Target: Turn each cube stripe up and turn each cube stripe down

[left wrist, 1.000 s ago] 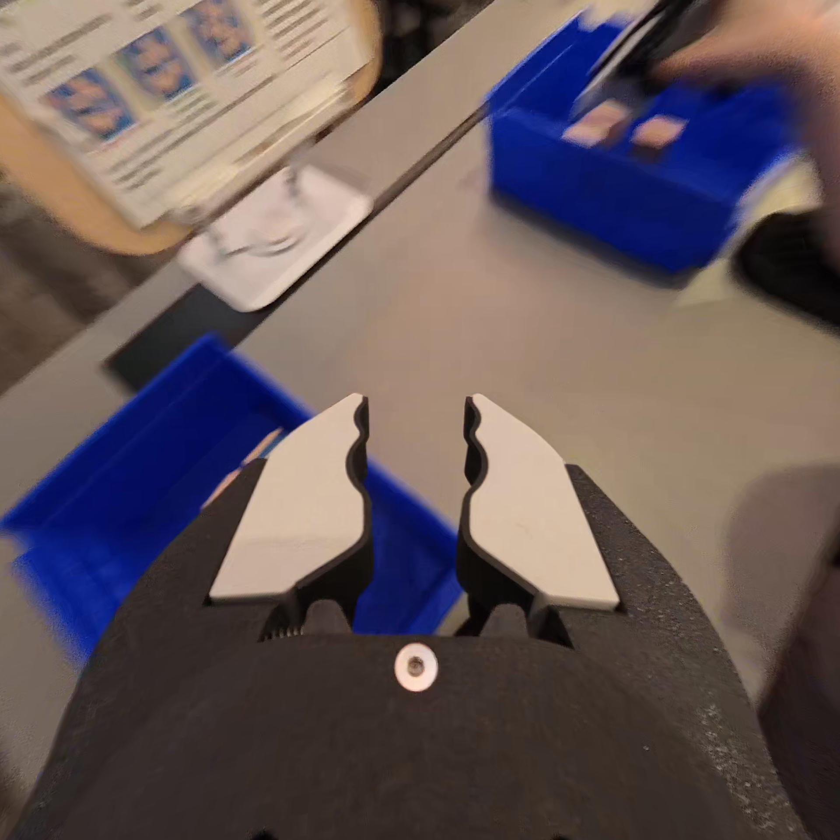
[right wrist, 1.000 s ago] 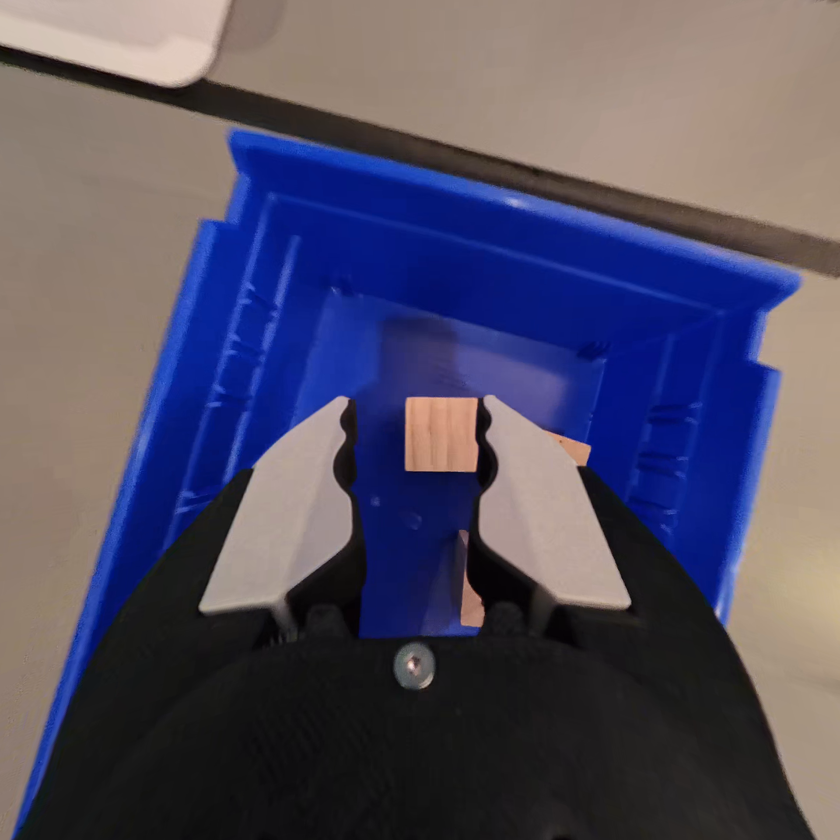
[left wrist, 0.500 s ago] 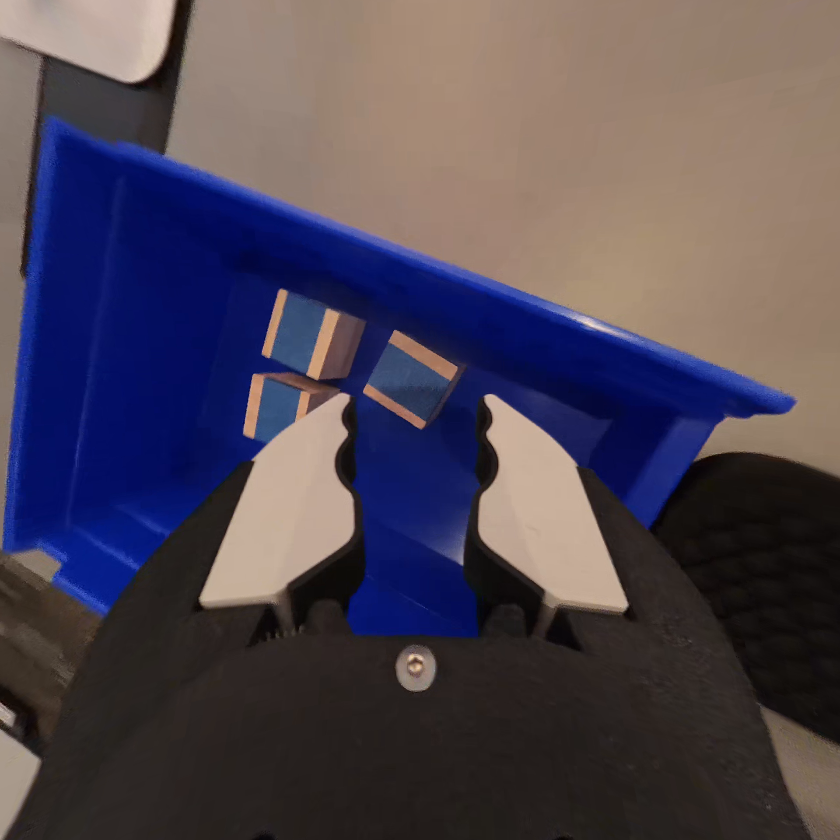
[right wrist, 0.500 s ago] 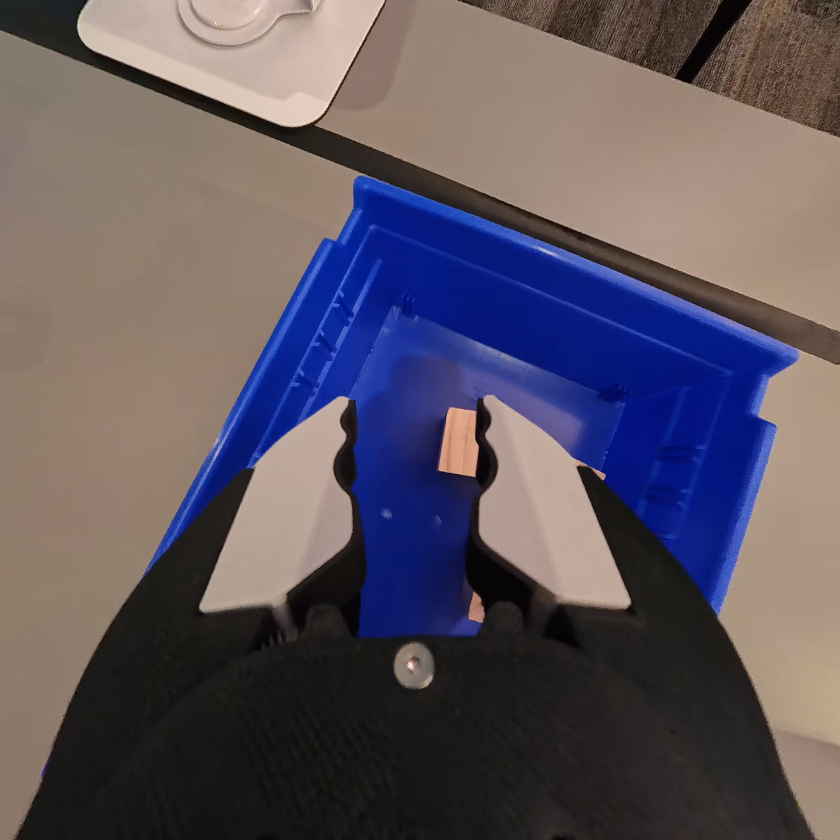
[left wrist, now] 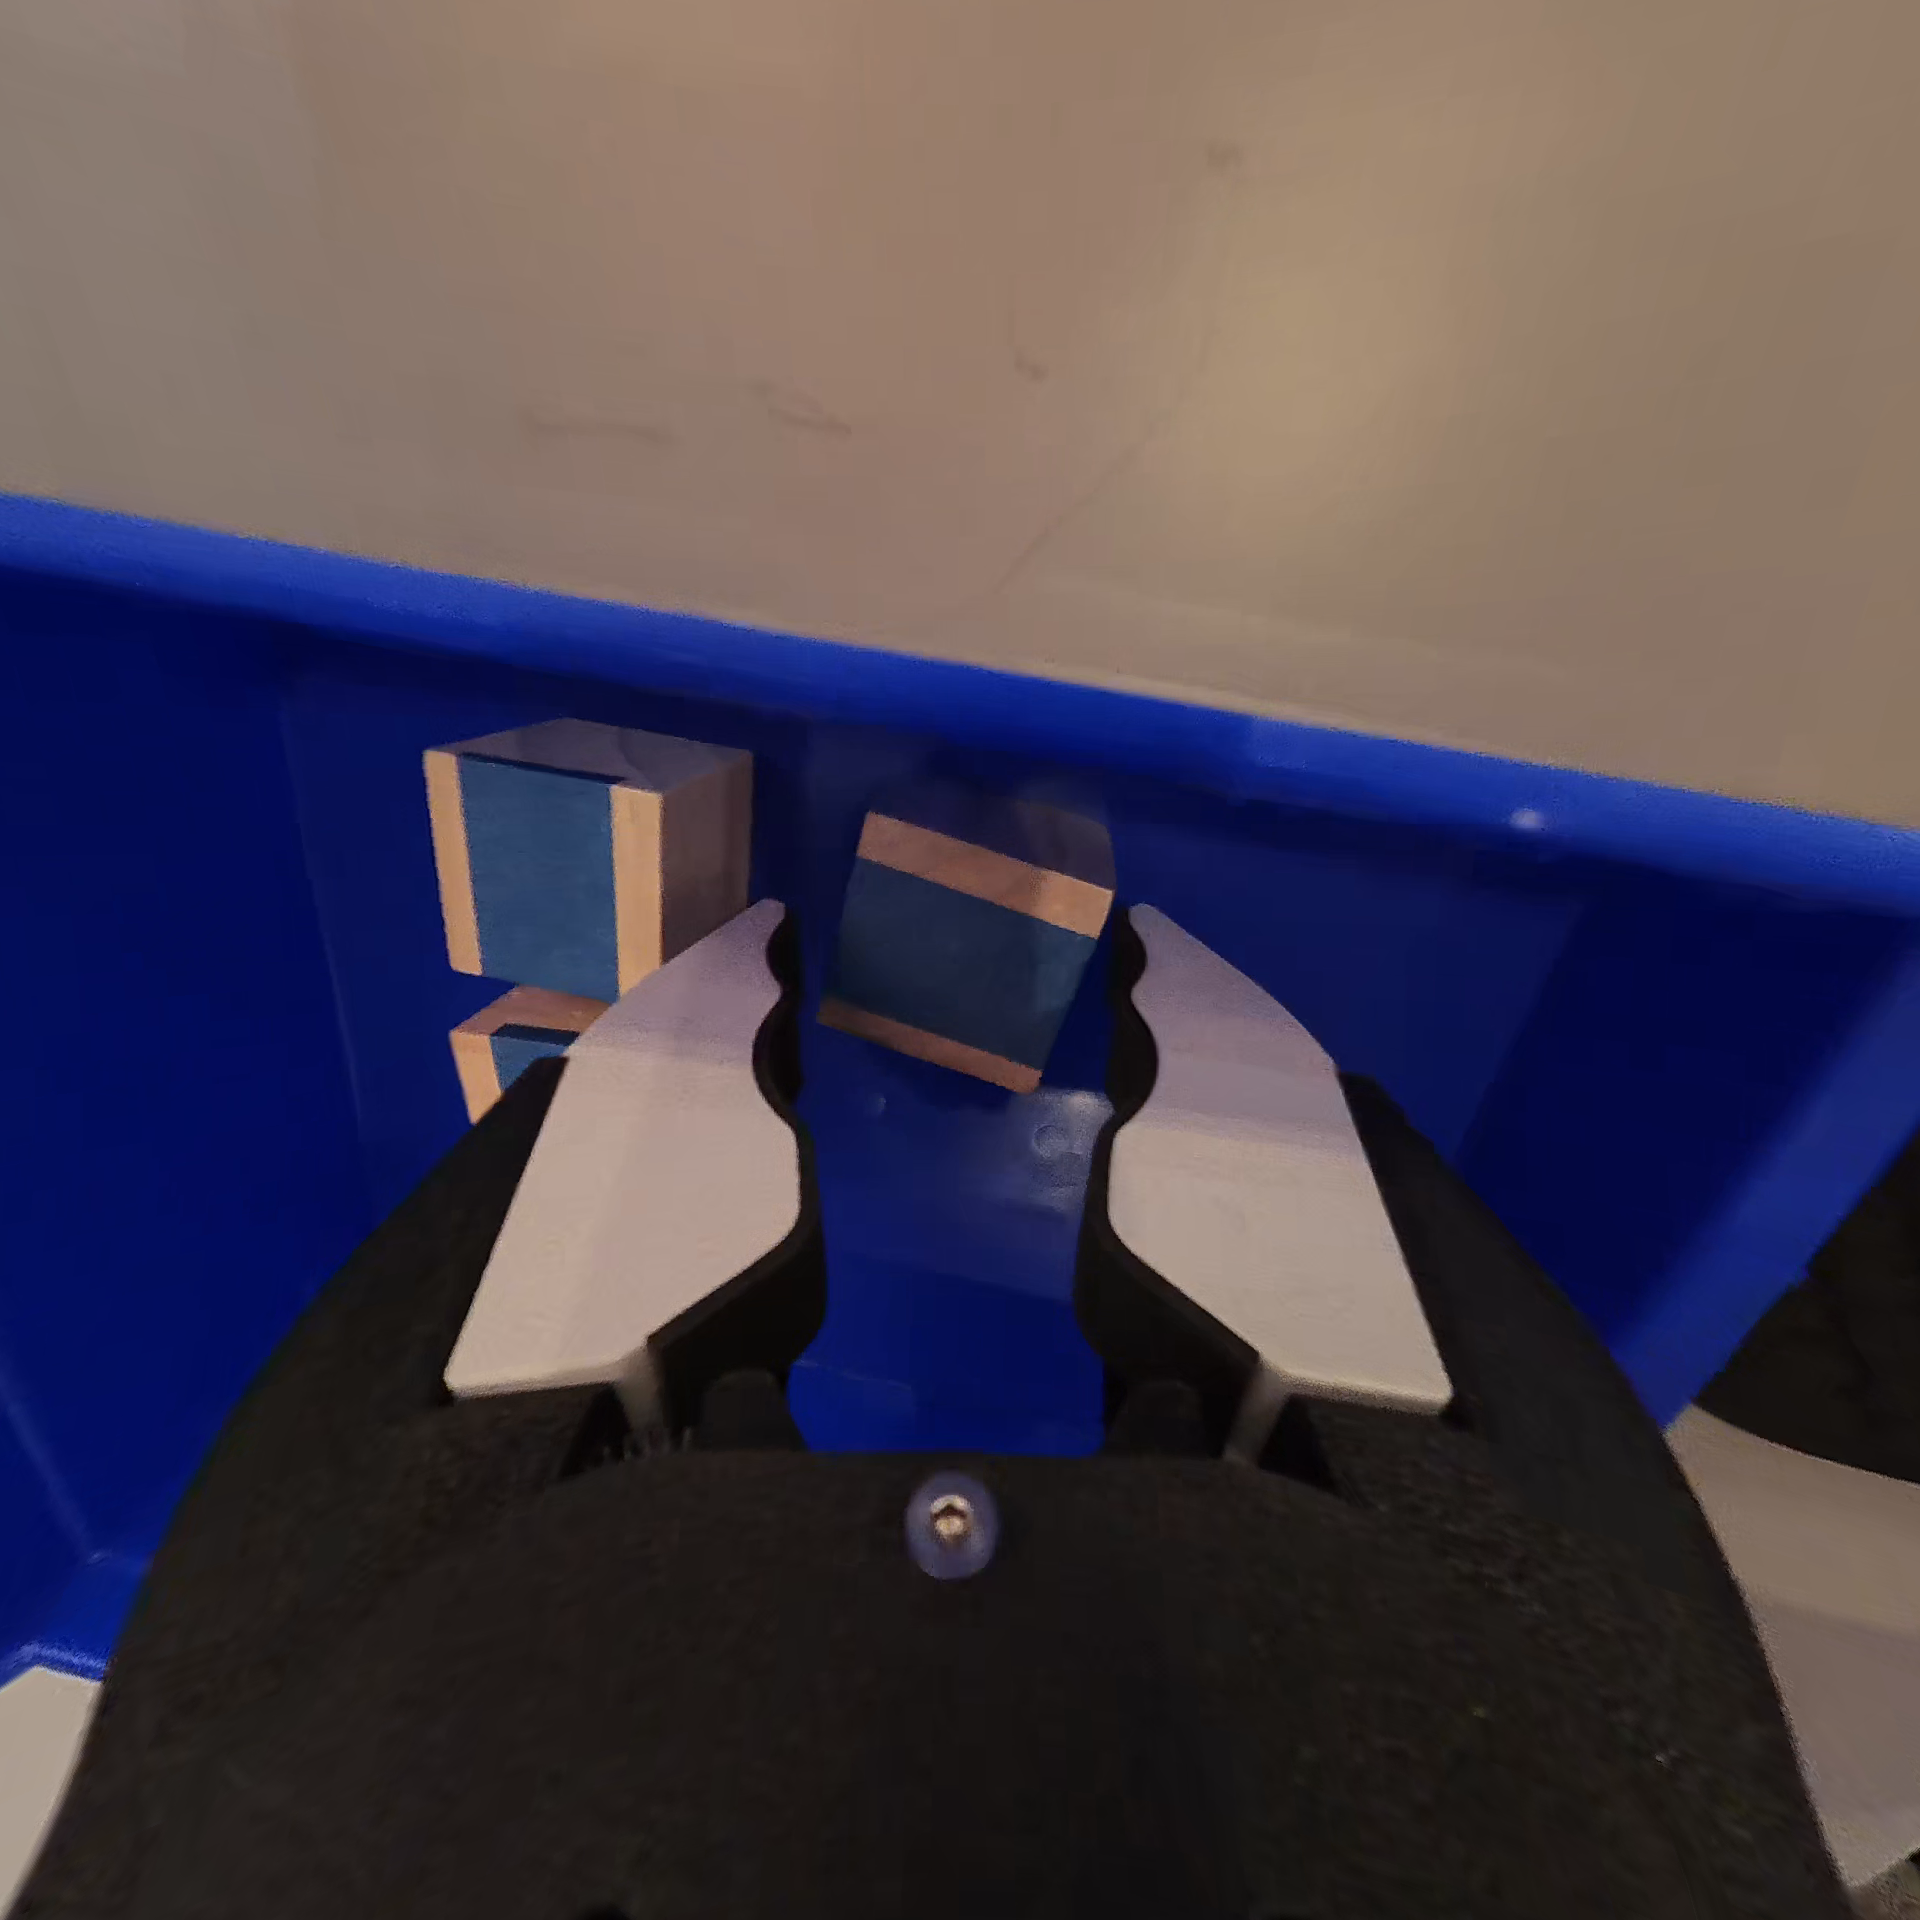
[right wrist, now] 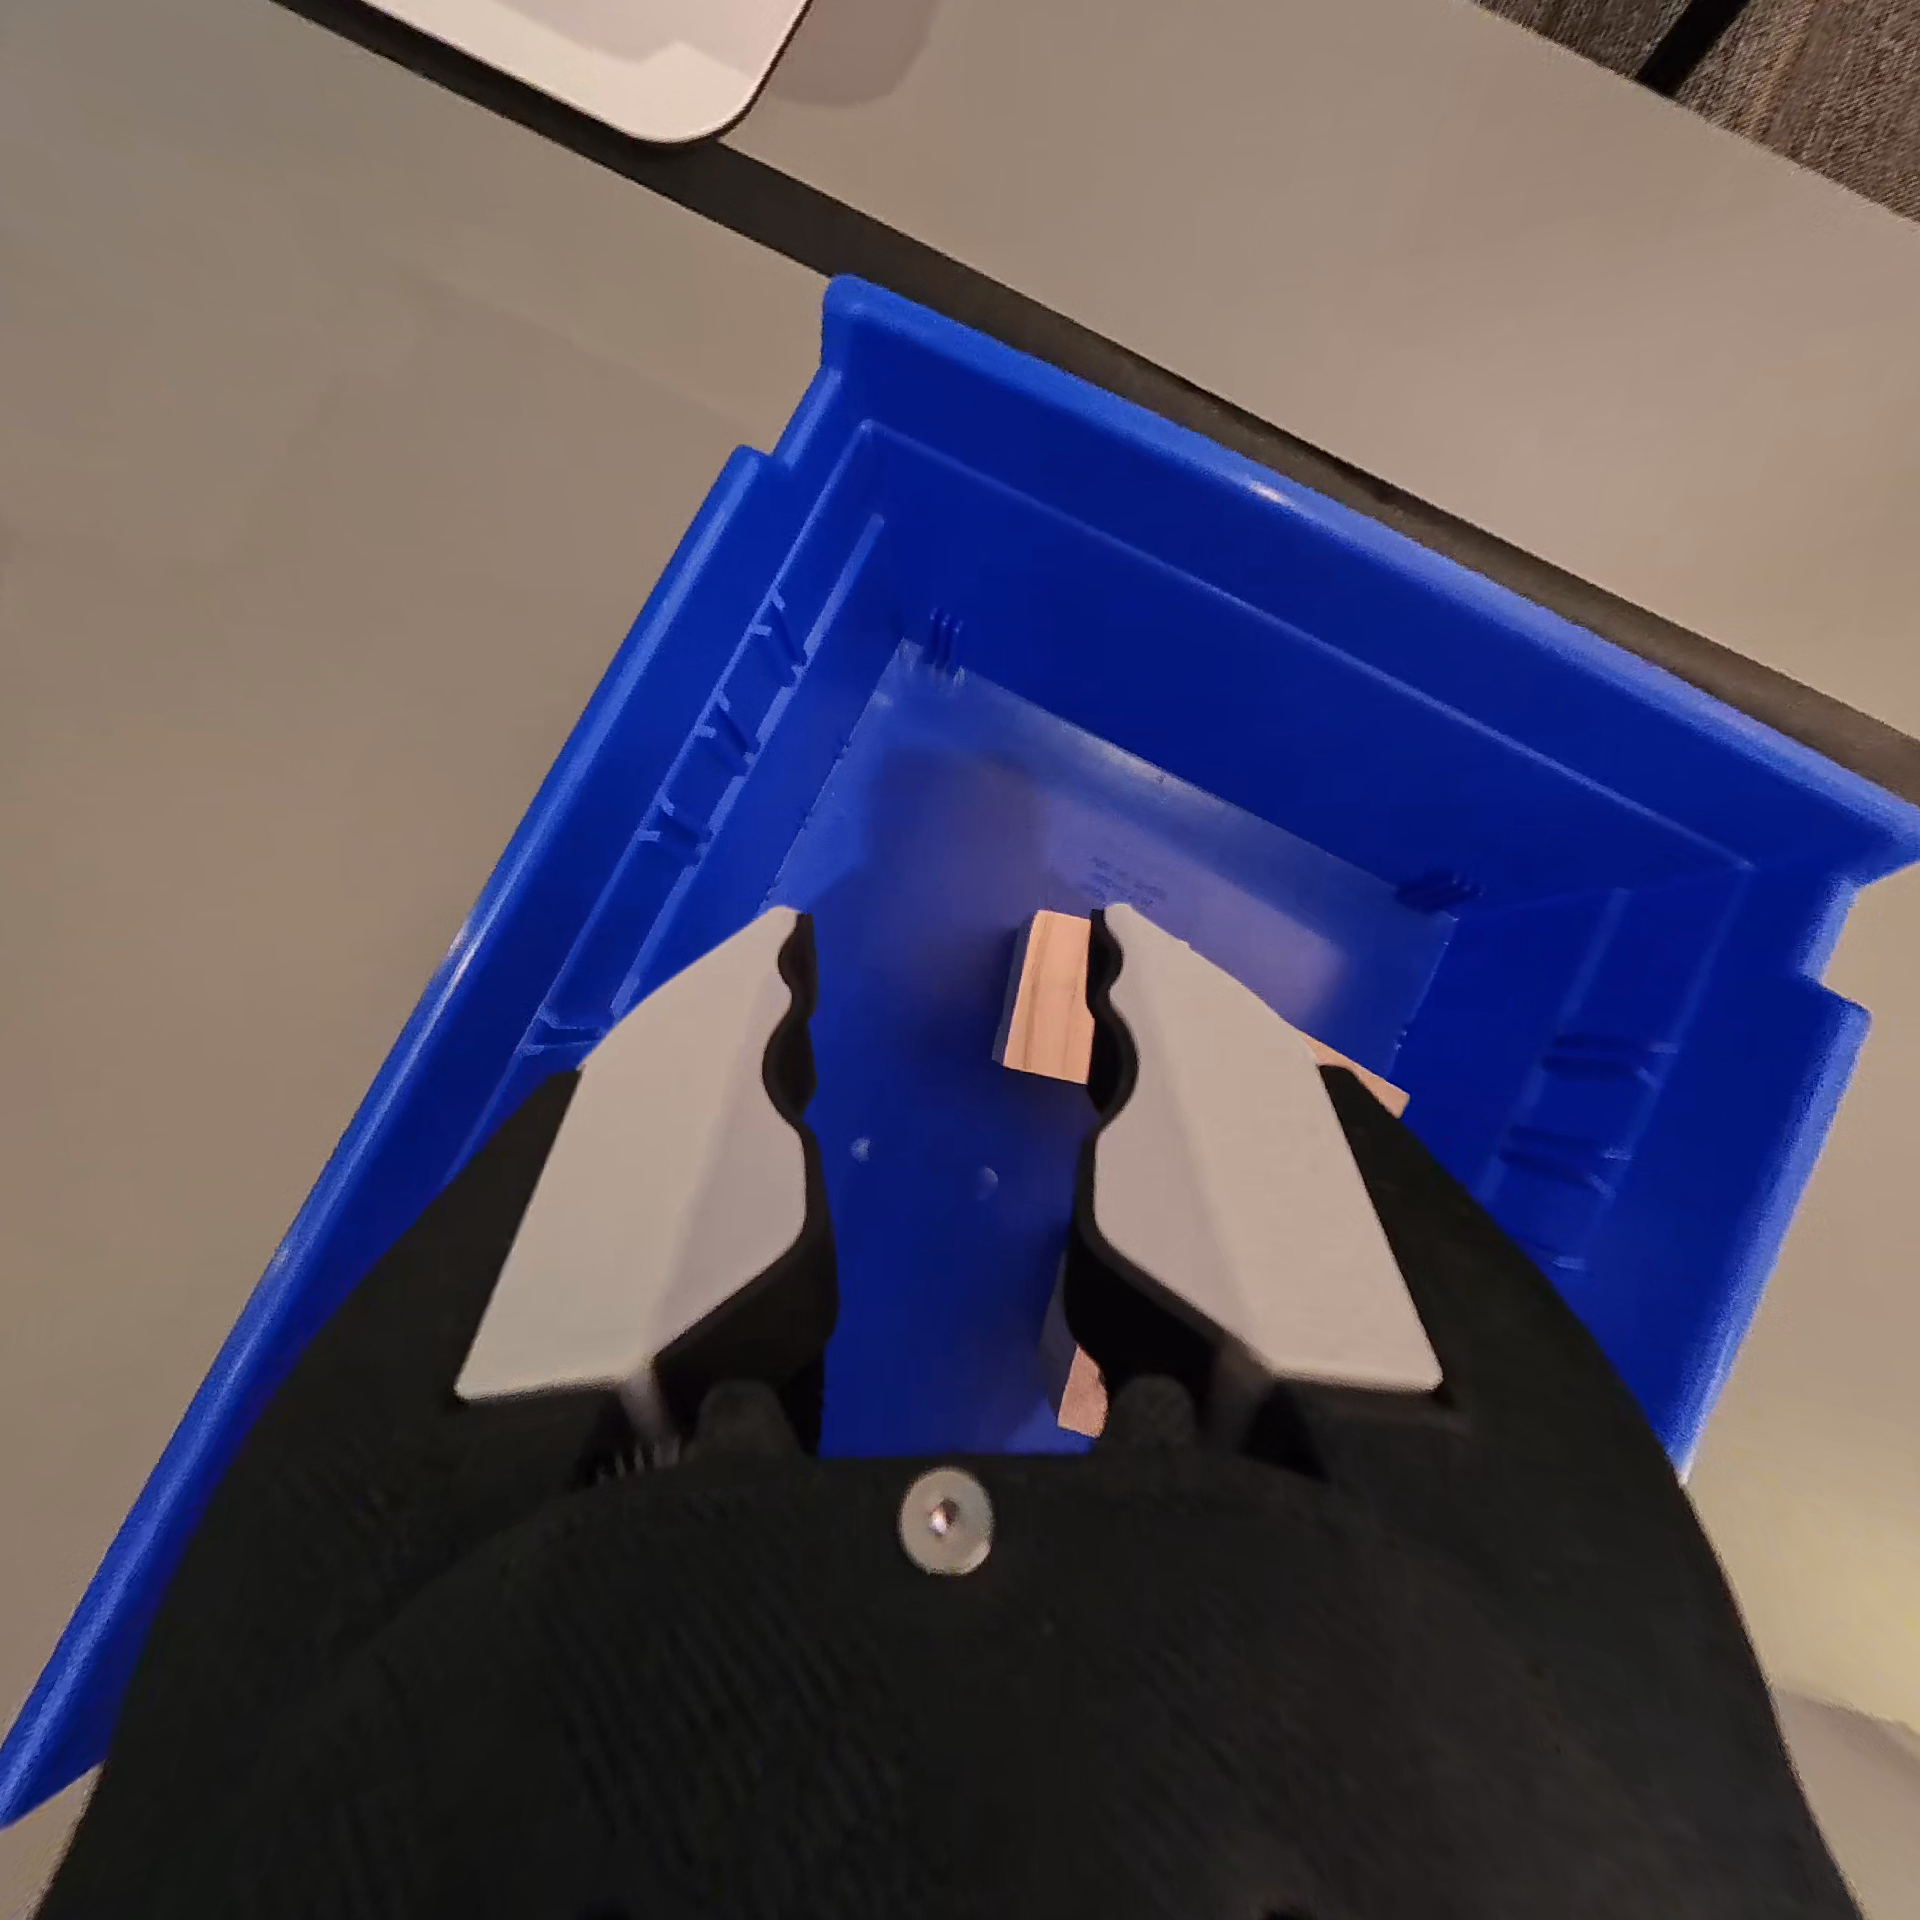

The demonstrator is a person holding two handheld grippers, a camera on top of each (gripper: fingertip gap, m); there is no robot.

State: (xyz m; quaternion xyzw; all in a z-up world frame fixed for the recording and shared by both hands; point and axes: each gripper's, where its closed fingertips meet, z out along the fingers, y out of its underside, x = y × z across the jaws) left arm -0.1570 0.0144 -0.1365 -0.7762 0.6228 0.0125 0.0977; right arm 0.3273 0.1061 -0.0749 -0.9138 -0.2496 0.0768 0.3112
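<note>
Looking along my left gripper (left wrist: 951, 961), I see its jaws spread wide inside a blue bin (left wrist: 1143, 727), gripping nothing. A skewed cube (left wrist: 961, 951), blue stripe up, sits right between the jaw tips, with a sliver of gap on each side. Just outside the left jaw stands a second striped cube (left wrist: 571, 857), stripe also up, and nearer me a third cube (left wrist: 509, 1044) peeks from under that jaw. Beyond the bin's far wall runs the grey table (left wrist: 1039, 312).

Along my right gripper (right wrist: 945, 961), the jaws are likewise released, hanging over another blue bin (right wrist: 1299, 582). A plain wooden cube (right wrist: 1049, 1003) lies against the inner edge of the right jaw, no stripe showing. Another wooden piece (right wrist: 1081, 1397) shows near that jaw's base, and a corner (right wrist: 1377, 1086) outside it. A white tray (right wrist: 623, 62) lies far ahead on the table.
</note>
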